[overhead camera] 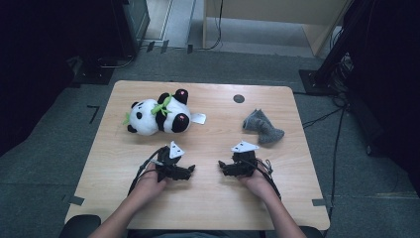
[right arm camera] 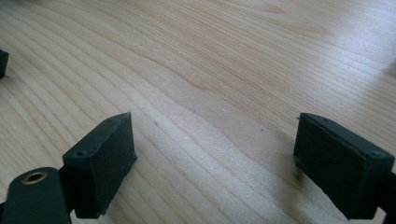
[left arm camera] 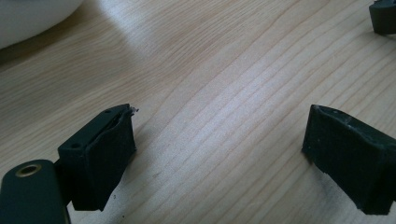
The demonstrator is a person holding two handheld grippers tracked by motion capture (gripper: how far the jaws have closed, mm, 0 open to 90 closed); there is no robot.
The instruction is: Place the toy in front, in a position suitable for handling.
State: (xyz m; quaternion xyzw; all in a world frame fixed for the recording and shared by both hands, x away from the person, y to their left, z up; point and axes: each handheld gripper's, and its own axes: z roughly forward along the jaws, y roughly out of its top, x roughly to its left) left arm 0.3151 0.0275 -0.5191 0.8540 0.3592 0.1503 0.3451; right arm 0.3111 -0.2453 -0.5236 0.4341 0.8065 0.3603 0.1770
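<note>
- On the table [overhead camera: 208, 198] in the high view: left tongs [overhead camera: 190, 169] and right tongs [overhead camera: 222, 165] parked low near the front edge, tips facing each other across a small gap, both hands behind them.
- Nothing gripped, nothing touched. Judged as start state: no step done yet.
- Plush panda [overhead camera: 158, 115] lying on its side at far left of the table, white tag sticking out toward centre, well beyond the left tongs.
- Grey sock [overhead camera: 261, 127], crumpled, at far right, beyond the right tongs and apart from them.
- Small dark round spot [overhead camera: 238, 98] near the far edge, between panda and sock; can't tell what it is.
- Nearest candidate per side: panda for left, sock for right. Both untouched, both still where a pickup would have to begin.

- Left gripper view: jaws spread wide, bare wood grain between the pads [left arm camera: 103, 158], nothing pinched.
- White rounded edge at top left corner, probably the panda [left arm camera: 32, 16]; near but not in reach of the jaws.
- Dark tip at top right corner reads as the right tongs [left arm camera: 384, 17].

- Right gripper view: jaws also spread wide, pads [right arm camera: 105, 161] just above the wood, empty gap.
- Dark bit at the left edge reads as the left tongs [right arm camera: 3, 63].
- Sock not identifiable from this angle.

- Left to do, as judged: everything, meaning reach, close on a thing, move it.
</note>
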